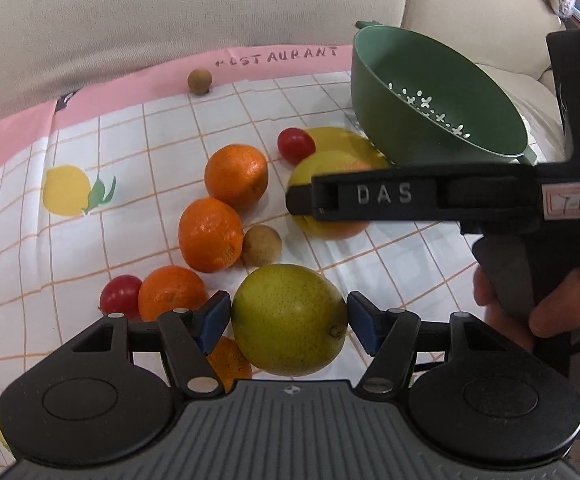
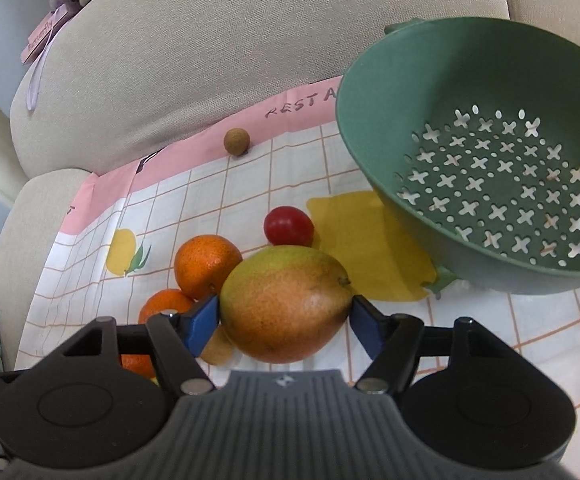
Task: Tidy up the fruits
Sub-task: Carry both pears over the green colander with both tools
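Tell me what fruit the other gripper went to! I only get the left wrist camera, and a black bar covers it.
Observer: The right gripper has a yellow-red pear between its fingers, with the stem end toward the colander.
Operator: Is anything in the colander yet?
Observer: No. The green colander is empty, and its whole bottom of cross-shaped holes shows.
Operator: What's up on the sofa, past my picture?
Observer: A pink strip with writing lies on the beige cushion, with a pale ribbon hanging from it.
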A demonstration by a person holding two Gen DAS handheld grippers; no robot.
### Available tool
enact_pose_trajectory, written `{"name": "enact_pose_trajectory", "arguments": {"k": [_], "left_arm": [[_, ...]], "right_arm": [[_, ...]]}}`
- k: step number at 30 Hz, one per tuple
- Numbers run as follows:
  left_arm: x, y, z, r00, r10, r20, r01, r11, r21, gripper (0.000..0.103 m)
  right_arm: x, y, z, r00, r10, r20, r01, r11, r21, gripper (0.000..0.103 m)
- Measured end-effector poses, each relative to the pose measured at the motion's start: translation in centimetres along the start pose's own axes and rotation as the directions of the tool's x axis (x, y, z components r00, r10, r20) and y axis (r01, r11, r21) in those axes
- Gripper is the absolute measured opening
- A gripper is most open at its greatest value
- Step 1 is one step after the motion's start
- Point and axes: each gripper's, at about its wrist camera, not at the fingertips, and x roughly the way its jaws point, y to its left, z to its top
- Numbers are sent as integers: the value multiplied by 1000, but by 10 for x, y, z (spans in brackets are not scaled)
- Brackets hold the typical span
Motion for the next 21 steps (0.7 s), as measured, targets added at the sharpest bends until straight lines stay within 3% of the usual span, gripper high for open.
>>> {"name": "enact_pose_trajectory", "arguments": {"k": [7, 12, 21], "left_arm": [[2, -4, -1, 1000, 15, 11, -15, 999, 28, 74], [10, -7, -5, 999, 30, -39, -28, 999, 47, 77], [-10, -7, -13, 1000, 23, 18, -23, 1000, 6, 76]], "right_arm": [[-14, -9, -8, 1000, -13, -6, 13, 1000, 6, 68], [-28, -10, -13, 1000, -14, 6, 14, 1000, 10, 68], [-72, -7, -23, 997, -12, 79, 12, 1000, -8, 68]]}}
